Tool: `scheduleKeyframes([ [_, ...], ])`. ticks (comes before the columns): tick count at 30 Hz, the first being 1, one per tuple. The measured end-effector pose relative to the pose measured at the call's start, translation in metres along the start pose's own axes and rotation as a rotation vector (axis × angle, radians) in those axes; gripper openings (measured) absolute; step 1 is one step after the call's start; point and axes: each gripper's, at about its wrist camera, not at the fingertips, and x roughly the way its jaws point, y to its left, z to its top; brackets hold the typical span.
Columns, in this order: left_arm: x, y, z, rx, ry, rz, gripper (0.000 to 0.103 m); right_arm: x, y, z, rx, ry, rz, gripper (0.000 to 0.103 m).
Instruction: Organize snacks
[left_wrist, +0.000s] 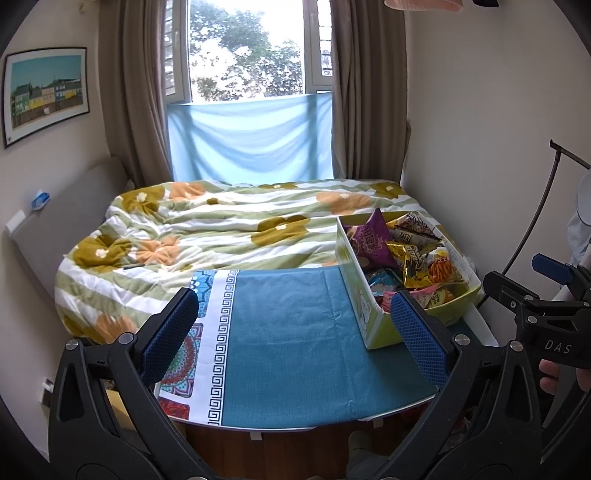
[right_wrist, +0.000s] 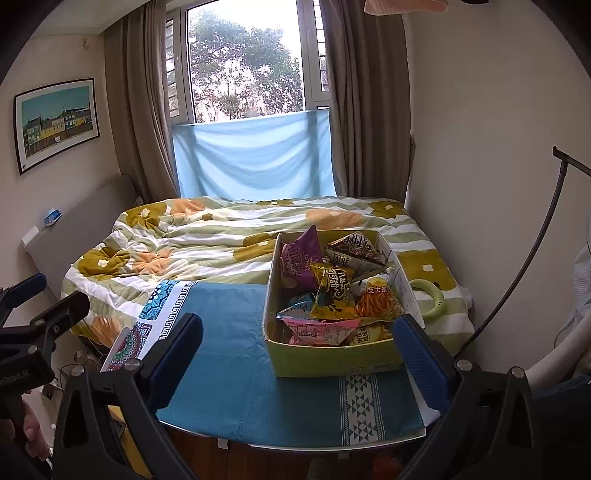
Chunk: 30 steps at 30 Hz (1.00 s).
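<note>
A yellow-green cardboard box (right_wrist: 328, 360) stands at the right of a small table covered with a teal cloth (right_wrist: 236, 369). It holds several snack bags: a purple one (right_wrist: 301, 258), a gold one (right_wrist: 332, 291), an orange one (right_wrist: 376, 302) and a pink one (right_wrist: 317, 330). The box also shows in the left wrist view (left_wrist: 360, 291). My left gripper (left_wrist: 295, 332) is open and empty above the cloth, left of the box. My right gripper (right_wrist: 299, 354) is open and empty in front of the box.
A bed with a floral quilt (left_wrist: 221, 229) lies behind the table, under a window with brown curtains. A green ring-shaped object (right_wrist: 430, 301) lies on the quilt right of the box. A wall (right_wrist: 480, 147) stands at the right, with a black curved stand (right_wrist: 524, 266).
</note>
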Motion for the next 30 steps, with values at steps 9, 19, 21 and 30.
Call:
scheduleKeyframes([
  [9, 0.0003, 0.0019, 0.0002, -0.003, 0.001, 0.001, 0.103, 0.0002, 0.0000, 0.0005, 0.000, 0.000, -0.001, 0.102],
  [19, 0.0008, 0.0039, 0.0000, -0.004, 0.004, 0.000, 0.103, 0.0009, 0.0010, -0.0006, 0.001, -0.001, -0.002, 0.102],
  [21, 0.0019, 0.0048, -0.0003, -0.006, 0.006, -0.002, 0.103, 0.0018, 0.0018, -0.0017, 0.002, 0.000, -0.003, 0.102],
  [30, 0.0050, 0.0094, 0.0023, 0.002, -0.007, 0.012, 0.103, 0.0045, 0.0015, -0.0007, 0.004, 0.001, -0.003, 0.102],
])
